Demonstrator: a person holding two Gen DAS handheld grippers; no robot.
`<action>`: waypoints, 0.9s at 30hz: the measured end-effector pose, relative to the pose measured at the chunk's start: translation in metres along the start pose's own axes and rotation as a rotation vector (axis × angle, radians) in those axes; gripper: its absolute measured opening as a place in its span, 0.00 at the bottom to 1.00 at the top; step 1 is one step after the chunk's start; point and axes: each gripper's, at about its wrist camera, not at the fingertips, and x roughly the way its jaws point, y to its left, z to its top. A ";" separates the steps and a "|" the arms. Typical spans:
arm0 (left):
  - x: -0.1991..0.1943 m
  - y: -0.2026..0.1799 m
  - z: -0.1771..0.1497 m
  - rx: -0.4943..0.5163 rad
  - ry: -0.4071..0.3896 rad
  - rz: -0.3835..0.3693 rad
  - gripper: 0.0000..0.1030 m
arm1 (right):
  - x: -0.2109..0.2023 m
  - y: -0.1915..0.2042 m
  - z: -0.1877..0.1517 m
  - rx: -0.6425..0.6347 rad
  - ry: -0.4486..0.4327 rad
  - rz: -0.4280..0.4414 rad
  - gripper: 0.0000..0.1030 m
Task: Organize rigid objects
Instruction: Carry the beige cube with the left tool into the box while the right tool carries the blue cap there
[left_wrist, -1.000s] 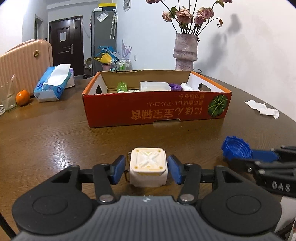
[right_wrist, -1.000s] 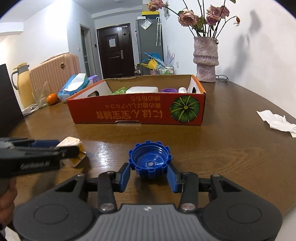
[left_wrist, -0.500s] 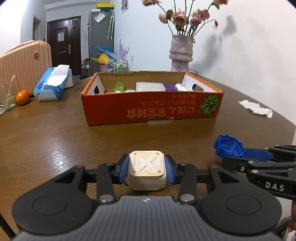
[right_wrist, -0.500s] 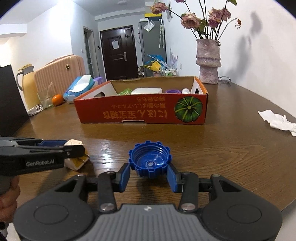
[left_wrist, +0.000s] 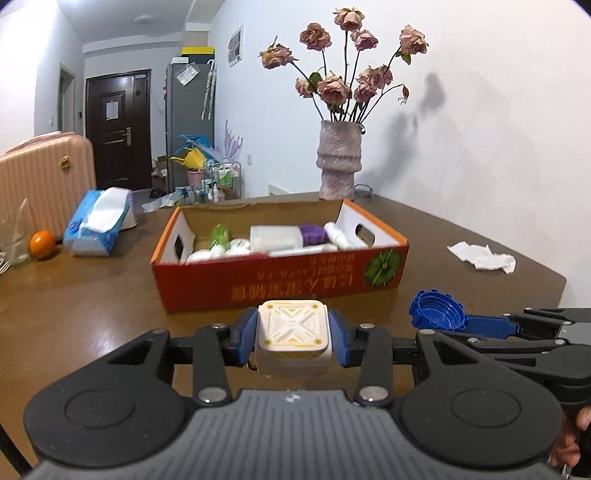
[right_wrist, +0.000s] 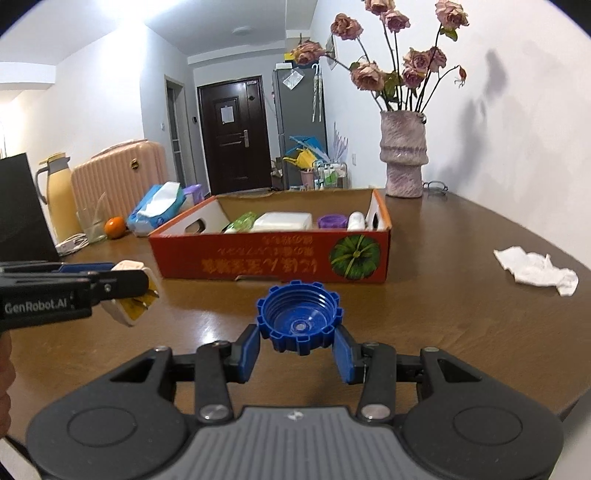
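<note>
The red cardboard box (left_wrist: 280, 280) sits on a brown wooden table (left_wrist: 92, 310) by a white wall. The left gripper (left_wrist: 293, 339) clamps a white cube (left_wrist: 293, 332); the right gripper (right_wrist: 299, 347) pinches a blue cap (right_wrist: 299, 321).

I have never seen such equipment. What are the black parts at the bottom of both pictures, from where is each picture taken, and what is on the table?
There is no robot here. A person holds a hand-operated two-finger gripper in each hand, and each gripper carries a camera looking forward along its fingers. So one picture is from the left gripper, the other from the right gripper.

The left gripper is clamped on a white cube. The right gripper is clamped on a blue cap.

On the brown table stand an orange cardboard box already holding small items, a vase of roses, a tissue pack, an orange and a crumpled tissue.
</note>
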 end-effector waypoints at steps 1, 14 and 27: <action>0.006 0.000 0.007 0.002 -0.005 -0.006 0.41 | 0.004 -0.004 0.005 -0.002 -0.005 -0.003 0.41; 0.147 0.001 0.093 -0.013 0.046 -0.115 0.41 | 0.109 -0.052 0.090 -0.049 -0.064 -0.025 0.41; 0.229 0.007 0.088 -0.042 0.167 -0.174 0.45 | 0.182 -0.060 0.093 -0.089 -0.008 0.028 0.49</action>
